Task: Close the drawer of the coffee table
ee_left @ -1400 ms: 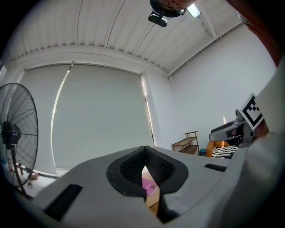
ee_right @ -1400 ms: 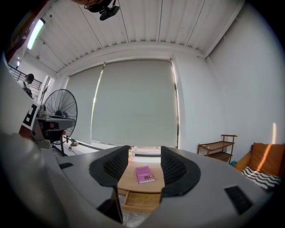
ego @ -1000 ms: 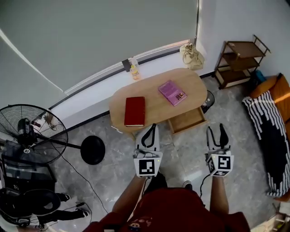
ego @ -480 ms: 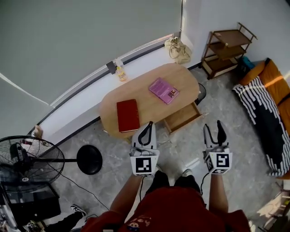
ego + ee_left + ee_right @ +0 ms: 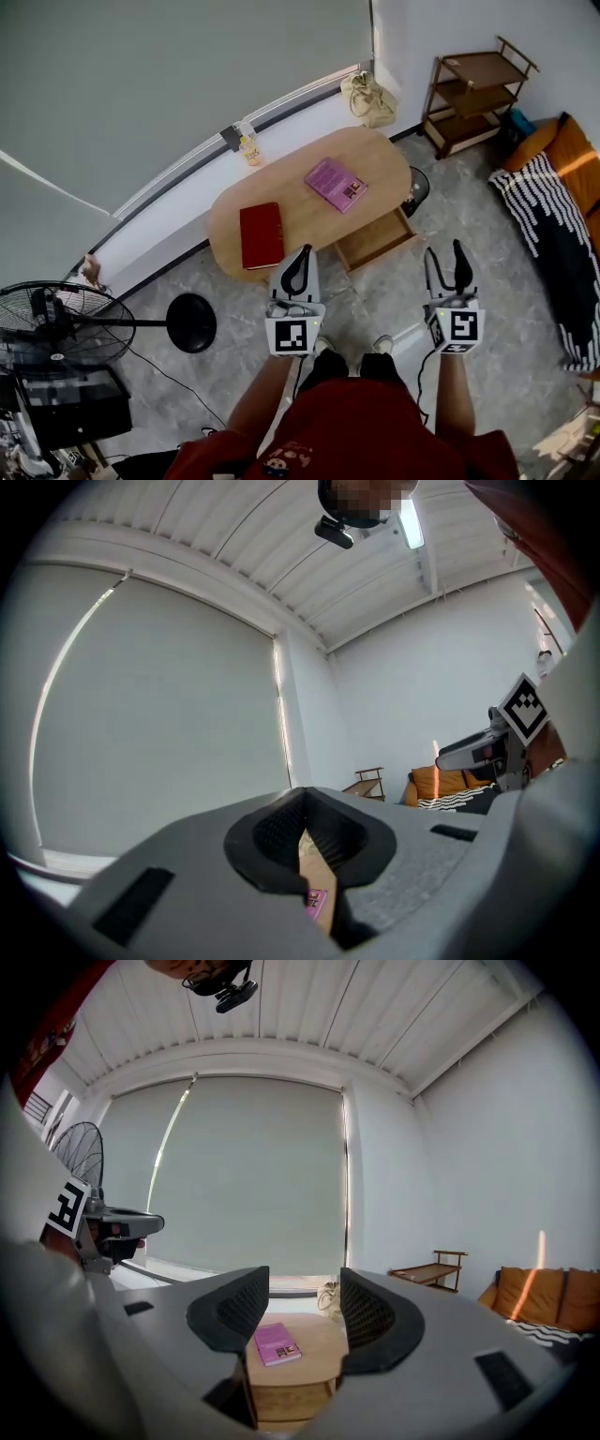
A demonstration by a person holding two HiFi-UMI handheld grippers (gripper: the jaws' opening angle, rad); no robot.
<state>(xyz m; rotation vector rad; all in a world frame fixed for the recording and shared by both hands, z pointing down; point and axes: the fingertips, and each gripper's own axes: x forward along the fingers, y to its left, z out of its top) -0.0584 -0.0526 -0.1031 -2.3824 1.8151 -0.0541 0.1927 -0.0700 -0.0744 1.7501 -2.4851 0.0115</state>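
So the shallow light-wood drawer [image 5: 373,240] is hanging open out of the oval light-wood coffee table [image 5: 380,167], on the table's near long side, towards its right end, under the pink book [image 5: 336,185]. Its front panel runs along that long edge, so I'd say it has to be shoved straight back under the tabletop.

Both claws are off the table's near side, well apart from it. The drawer sits ahead and between them. The right gripper [image 5: 445,249] has its jaws spread wide with nothing in them, and in the right gripper view the table's drawer side shows right through the gap, so I reckon that hand is better lined up. The left gripper [image 5: 305,251] is pinched closed on nothing, nearer the dark red book [image 5: 261,234].
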